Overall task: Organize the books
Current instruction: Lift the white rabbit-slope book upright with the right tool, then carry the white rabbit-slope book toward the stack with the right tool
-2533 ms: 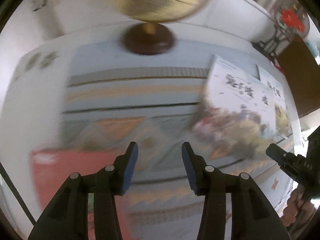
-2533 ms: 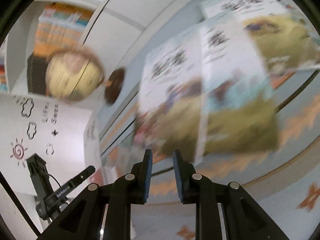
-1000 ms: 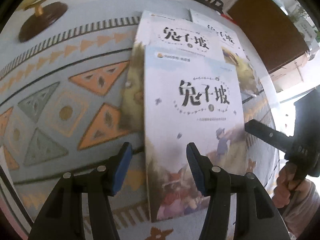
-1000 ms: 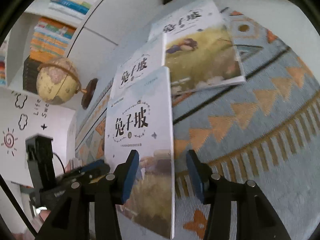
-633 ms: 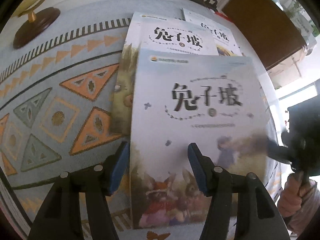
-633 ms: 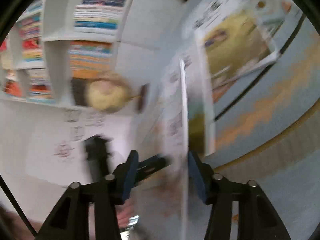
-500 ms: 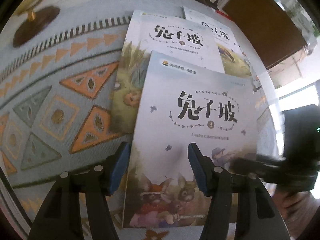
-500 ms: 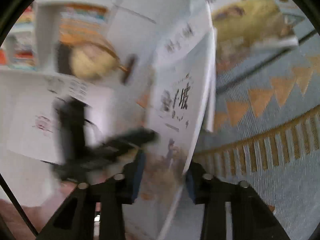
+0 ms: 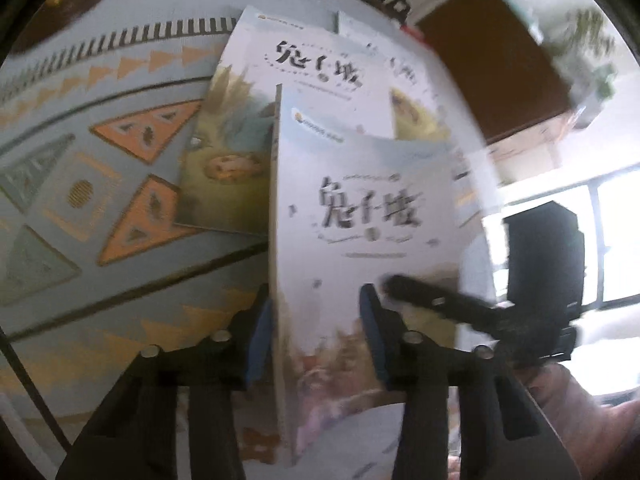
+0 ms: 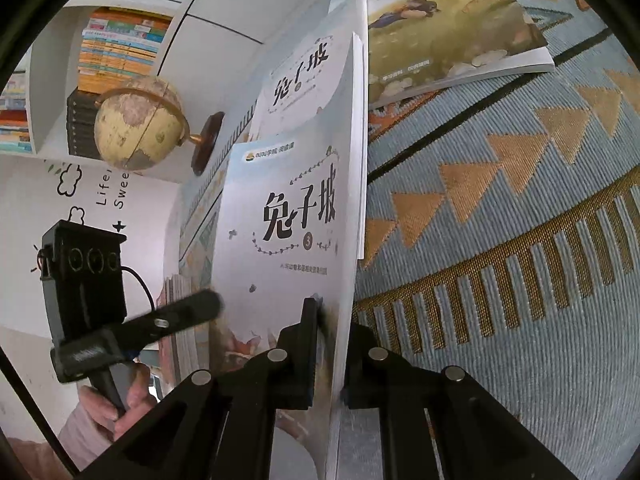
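Note:
My right gripper (image 10: 332,344) is shut on the lower edge of a thin white picture book (image 10: 288,232) numbered 3, holding it tilted up off the rug. In the left wrist view the same book (image 9: 360,216) stands on edge between the fingers of my left gripper (image 9: 316,332), which is open around it. Behind it a second book (image 9: 272,92) of the same series lies flat on the rug, and it also shows in the right wrist view (image 10: 296,80). A third book (image 10: 448,28) lies beside it.
The books lie on a blue and orange patterned rug (image 10: 500,240). A globe on a dark wooden base (image 10: 140,128) stands by a white shelf full of books (image 10: 116,48). A stack of books (image 10: 180,320) sits at the left. A brown panel (image 9: 492,56) is at the far right.
The right gripper closed on the book's lower edge and tipped it up on edge. The left gripper moved in so the book stands between its open fingers.

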`<move>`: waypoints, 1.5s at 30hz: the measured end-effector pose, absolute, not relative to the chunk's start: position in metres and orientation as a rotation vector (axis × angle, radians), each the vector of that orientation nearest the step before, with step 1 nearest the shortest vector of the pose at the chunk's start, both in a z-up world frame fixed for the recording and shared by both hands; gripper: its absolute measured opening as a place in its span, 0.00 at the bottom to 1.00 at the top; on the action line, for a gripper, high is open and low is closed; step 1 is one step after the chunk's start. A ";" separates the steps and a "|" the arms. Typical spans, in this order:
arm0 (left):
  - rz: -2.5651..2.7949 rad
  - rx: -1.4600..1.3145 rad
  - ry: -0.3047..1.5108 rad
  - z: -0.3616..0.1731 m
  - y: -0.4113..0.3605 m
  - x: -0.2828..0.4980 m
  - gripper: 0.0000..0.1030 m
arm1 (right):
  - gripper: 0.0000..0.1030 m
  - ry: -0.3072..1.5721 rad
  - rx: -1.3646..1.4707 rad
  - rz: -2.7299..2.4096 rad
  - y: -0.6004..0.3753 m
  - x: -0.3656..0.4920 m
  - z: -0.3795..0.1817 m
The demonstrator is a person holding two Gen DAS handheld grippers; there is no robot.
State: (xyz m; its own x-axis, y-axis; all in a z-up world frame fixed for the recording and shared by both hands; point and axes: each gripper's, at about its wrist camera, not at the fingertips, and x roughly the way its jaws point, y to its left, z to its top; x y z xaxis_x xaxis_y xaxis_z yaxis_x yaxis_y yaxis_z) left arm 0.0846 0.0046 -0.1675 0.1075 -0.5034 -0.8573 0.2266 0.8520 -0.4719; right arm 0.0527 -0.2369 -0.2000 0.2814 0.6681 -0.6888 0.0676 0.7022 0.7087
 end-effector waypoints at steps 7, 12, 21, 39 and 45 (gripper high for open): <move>-0.526 -0.124 1.324 -0.160 -0.011 0.082 0.25 | 0.09 1.237 0.660 0.419 -0.227 0.052 -0.189; -0.518 -0.097 1.284 -0.143 -0.014 0.080 0.25 | 0.08 1.195 0.623 0.421 -0.223 0.045 -0.169; -0.448 -0.076 1.252 -0.120 0.002 0.070 0.25 | 0.08 1.167 0.599 0.442 -0.212 0.042 -0.144; -0.319 -0.182 1.143 -0.078 0.088 0.034 0.26 | 0.08 1.091 0.502 0.568 -0.129 0.026 -0.085; -0.272 -0.214 1.134 -0.076 0.122 0.024 0.26 | 0.08 1.092 0.460 0.602 -0.091 0.023 -0.079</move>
State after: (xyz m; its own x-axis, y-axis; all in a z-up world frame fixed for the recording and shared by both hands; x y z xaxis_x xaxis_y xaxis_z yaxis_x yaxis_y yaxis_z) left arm 0.0242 0.1218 -0.0763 0.3963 -0.3204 -0.8604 0.1048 0.9468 -0.3043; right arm 0.0231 -0.0915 -0.0789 0.3303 0.6563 -0.6783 -0.2236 0.7526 0.6193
